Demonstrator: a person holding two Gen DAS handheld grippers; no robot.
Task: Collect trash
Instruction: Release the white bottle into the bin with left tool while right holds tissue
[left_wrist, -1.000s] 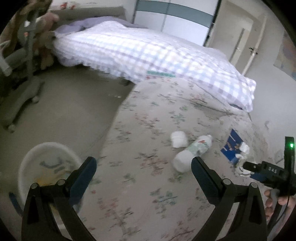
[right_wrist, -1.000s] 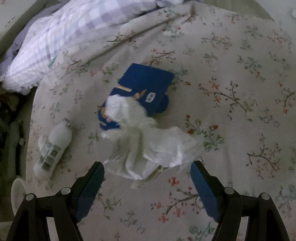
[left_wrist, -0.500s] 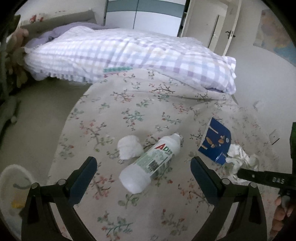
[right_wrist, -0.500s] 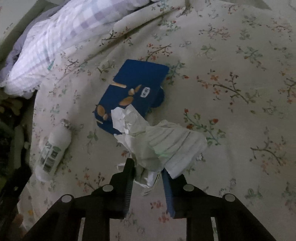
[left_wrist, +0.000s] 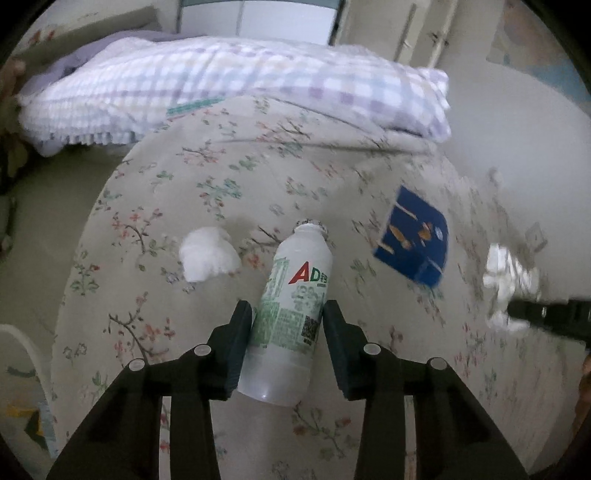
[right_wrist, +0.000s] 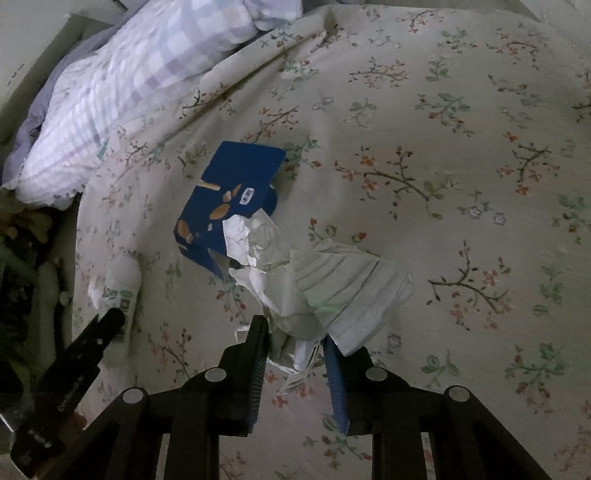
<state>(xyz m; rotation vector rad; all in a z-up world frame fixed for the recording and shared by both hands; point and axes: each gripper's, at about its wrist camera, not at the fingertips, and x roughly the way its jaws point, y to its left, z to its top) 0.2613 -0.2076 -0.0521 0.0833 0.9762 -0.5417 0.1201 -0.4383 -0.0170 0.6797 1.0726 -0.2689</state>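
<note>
A white plastic bottle (left_wrist: 299, 266) with a green label lies on the floral bedspread (left_wrist: 192, 192), its neck pointing away. My left gripper (left_wrist: 287, 308) straddles the bottle's lower half; its jaws are closing and both pads touch its sides. A small white wad (left_wrist: 208, 254) lies just left of the bottle. My right gripper (right_wrist: 295, 330) is shut on a crumpled white paper (right_wrist: 332, 288), which hangs slightly above the bedspread. A blue carton (right_wrist: 236, 184) lies behind the paper. The bottle (right_wrist: 120, 280) and one left gripper finger (right_wrist: 110, 321) show at the left of the right wrist view.
A purple checked quilt (left_wrist: 221, 92) is heaped along the far side of the bed. A white bin (left_wrist: 18, 350) stands on the floor at the lower left. A wardrobe and a door lie beyond the bed.
My left gripper has come down over the bottle and its jaws have narrowed onto it. My right gripper has shut on the crumpled paper and raised it a little off the bedspread.
</note>
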